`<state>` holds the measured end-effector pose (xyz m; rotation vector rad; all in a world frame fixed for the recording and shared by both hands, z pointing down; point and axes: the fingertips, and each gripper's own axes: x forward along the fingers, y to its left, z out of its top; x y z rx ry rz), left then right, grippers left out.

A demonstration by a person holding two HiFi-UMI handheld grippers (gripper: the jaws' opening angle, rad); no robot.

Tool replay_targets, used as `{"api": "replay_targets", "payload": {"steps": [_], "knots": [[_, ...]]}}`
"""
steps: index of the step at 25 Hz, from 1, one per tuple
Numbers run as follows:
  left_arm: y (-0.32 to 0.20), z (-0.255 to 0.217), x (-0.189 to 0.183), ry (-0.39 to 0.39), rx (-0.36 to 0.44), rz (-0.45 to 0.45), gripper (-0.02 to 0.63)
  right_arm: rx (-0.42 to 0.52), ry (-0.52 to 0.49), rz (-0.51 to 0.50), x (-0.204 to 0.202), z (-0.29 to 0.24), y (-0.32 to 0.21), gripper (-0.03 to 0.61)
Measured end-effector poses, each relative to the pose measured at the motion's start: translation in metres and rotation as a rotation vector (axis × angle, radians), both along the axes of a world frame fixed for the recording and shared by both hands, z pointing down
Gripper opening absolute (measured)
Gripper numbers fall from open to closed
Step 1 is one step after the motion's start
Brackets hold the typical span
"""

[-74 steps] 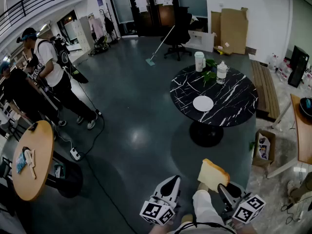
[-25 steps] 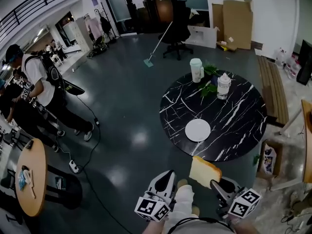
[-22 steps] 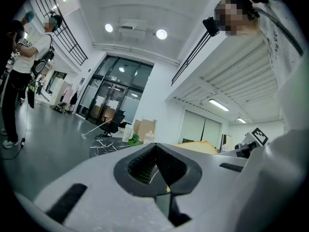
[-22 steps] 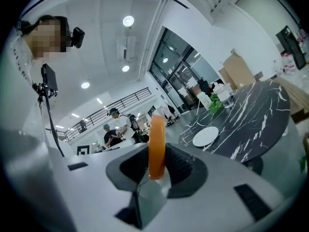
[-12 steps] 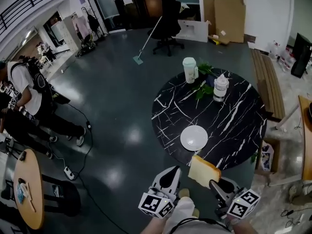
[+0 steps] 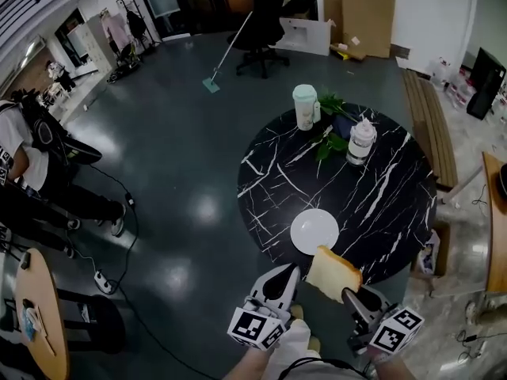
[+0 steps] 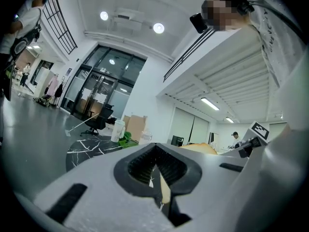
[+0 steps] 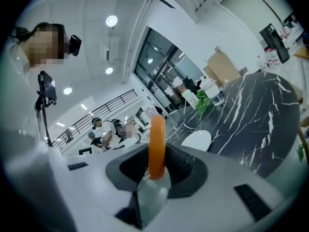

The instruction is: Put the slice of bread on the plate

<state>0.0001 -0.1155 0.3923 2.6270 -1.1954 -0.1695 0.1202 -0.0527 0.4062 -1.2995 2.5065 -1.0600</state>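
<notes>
– At the near edge of the table (image 6: 380, 204), what's there?
– White plate (image 6: 314, 231) on black marbled top; glossy grey floor (image 6: 182, 172) around.
– And the bread (image 6: 333, 274)?
– Pinched by the right gripper (image 6: 352, 295), just short of the plate; left gripper (image 6: 283, 278) pressed together, empty.

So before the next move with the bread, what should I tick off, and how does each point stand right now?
1. Grip on the slice of bread: ok, the right gripper clamps it edge-on.
2. Plate free to receive it: ok, nothing lies on it.
3. Bread above the plate: not ok, in the head view it hangs at the near edge of the table, short of the plate's middle.
4. Left gripper out of the way: ok, shut, empty, left of the bread.
5. Cup, jar and plant clear of the plate: ok, they stand at the table's far side.
</notes>
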Motion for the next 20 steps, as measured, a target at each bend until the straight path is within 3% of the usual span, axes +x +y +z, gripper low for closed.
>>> {"api": "replay_targets", "payload": {"steps": [8, 20], "knots": [[-0.032, 0.025, -0.001, -0.032, -0.022, 0.026, 0.008, -0.056, -0.027, 0.047, -0.002, 0.024, -0.039, 0.091], [-0.068, 0.06, 0.007, -0.06, -0.019, 0.019, 0.008, -0.15, -0.177, 0.093, -0.012, 0.063, -0.099, 0.091]]}}
